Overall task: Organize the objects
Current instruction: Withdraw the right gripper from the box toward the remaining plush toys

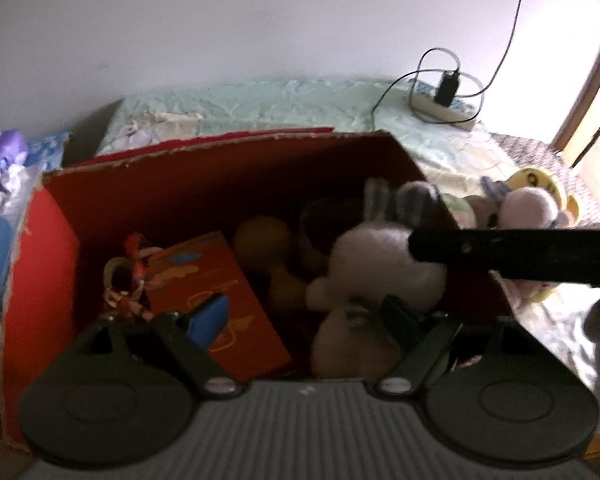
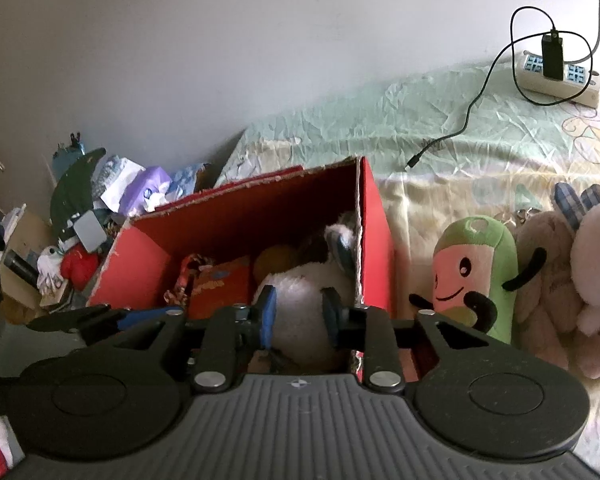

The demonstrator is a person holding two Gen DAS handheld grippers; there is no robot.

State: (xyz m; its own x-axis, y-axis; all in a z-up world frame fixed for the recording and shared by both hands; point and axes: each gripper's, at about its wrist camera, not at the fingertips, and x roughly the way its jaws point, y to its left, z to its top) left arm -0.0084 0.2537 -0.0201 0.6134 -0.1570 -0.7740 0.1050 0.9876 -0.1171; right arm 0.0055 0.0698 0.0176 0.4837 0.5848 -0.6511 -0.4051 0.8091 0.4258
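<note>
Right gripper (image 2: 298, 318): fingers apart, one blue pad (image 2: 269, 316) on each side of the white bunny. Pads close to the fluff, cannot tell if touching.
Left gripper (image 1: 304, 316): spread wide over the box, holding nothing.
White bunny (image 2: 300, 300): down in the right end of the red box, head up, ears by the right wall.
Step now, a guess: letting go of the bunny inside the box.
Doing it well: open wide first, then lift straight up, so no fluff sticks to a pad and comes back out.
Watch out: right wall of the box just beside the right finger. Easy to bump and tip.
Left gripper's job: stay out of the way, or press on the box edge to keep it from sliding.
Red box (image 2: 374, 240): sits on the bed, top open.
Orange box (image 1: 216, 300): in the red box, left of the bunny, leaning.
Little red figure (image 1: 130, 280): at the left end, beside the orange box.
Brown toy (image 1: 268, 248): behind the bunny, dark, hard to tell what.
Room left: not much, so a soft push down may help.
Green plush (image 2: 476, 276): on the bed just right of the box, waiting.
Pink and white plushes (image 2: 568, 280): beside the green one, farther right.
Power strip (image 2: 556, 76): far back on the bed, well apart.
</note>
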